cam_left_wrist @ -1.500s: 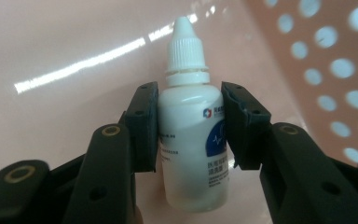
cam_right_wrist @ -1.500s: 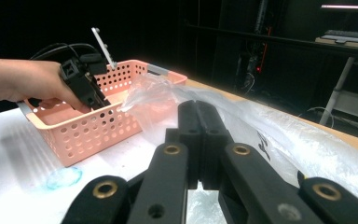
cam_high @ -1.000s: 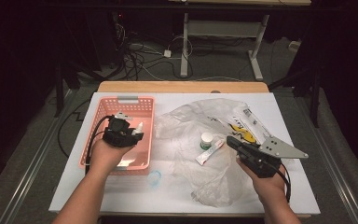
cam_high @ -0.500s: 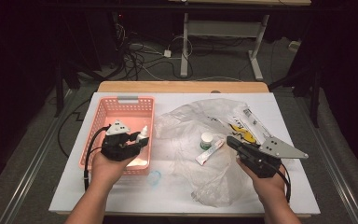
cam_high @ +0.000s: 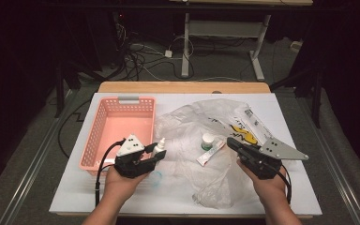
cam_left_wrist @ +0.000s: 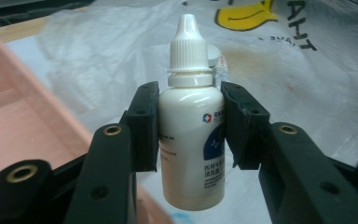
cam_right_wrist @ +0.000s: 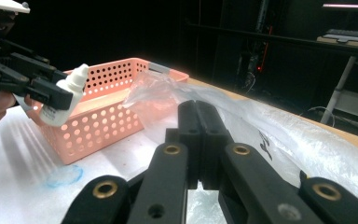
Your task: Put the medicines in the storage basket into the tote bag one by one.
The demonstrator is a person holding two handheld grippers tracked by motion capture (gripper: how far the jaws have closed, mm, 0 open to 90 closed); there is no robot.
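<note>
The small white dropper bottle (cam_left_wrist: 191,130) stands upright, clamped at its shoulders by the left hand-held gripper (cam_high: 155,154), lifted just right of the pink basket (cam_high: 104,123), likely so it can go in. The right hand-held gripper (cam_high: 232,143), jaws pressed together and empty, rests low on the clear plastic bag (cam_high: 201,117) spread over the desk (cam_high: 70,192), perhaps pinning it.

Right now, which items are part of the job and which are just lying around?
In play:
- left gripper, jaws shut on the white dropper bottle
- pink basket beside it
- clear plastic bag, the right gripper shut on a fold of it

Lying about:
- green-capped small bottle
- tube on the bag
- blue mark on the table
</note>
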